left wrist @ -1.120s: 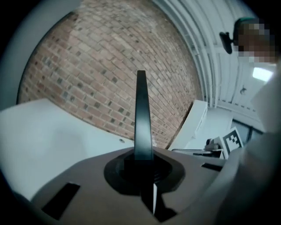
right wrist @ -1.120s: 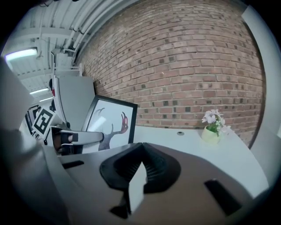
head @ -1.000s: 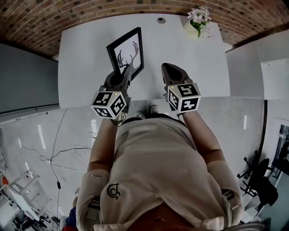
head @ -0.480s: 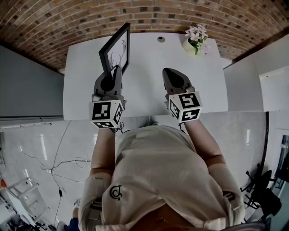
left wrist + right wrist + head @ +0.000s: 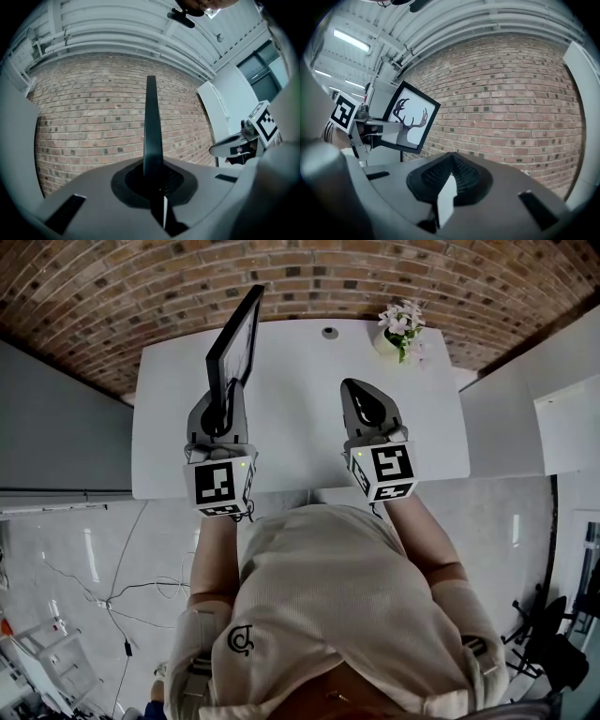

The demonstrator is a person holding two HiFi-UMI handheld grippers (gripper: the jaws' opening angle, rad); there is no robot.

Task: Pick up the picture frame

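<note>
Item: picture frame (image 5: 234, 338), black, antler print (image 5: 410, 120). Status: clamped edge-on in the left hand-held gripper (image 5: 226, 390) and held upright above the white bench (image 5: 300, 442); pickup is judged essentially done. Closed and empty: right hand-held gripper (image 5: 351, 385). Writing: none legible; only square markers (image 5: 217, 486) and a shirt monogram (image 5: 240, 638) are seen.

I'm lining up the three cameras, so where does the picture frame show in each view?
Head view: the picture frame is upper left of centre, nearly edge-on, with the left gripper shut on it.
Left gripper view: it is at centre, a dark upright strip rising from the jaws.
Right gripper view: it is left of centre, antler print facing the camera.
Shared landmark: the brick wall.
</note>
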